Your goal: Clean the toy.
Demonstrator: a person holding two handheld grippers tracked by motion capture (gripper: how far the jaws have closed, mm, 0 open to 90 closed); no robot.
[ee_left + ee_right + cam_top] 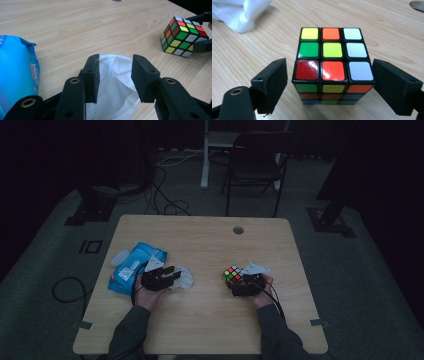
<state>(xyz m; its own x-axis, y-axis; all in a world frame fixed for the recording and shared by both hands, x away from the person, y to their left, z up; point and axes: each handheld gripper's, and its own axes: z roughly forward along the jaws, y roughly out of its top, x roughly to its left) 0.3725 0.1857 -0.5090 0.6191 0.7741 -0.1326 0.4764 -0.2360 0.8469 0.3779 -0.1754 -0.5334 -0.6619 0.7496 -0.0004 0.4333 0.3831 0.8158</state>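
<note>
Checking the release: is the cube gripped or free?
Free: the right gripper's fingers stand apart from the cube, gaps showing on both sides.

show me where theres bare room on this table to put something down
Bare wood: the far strip around the round hole, the gap between tissue and cube, and the near edge between the sleeves. Crowded: the left side, with the blue wipes pack.
</note>
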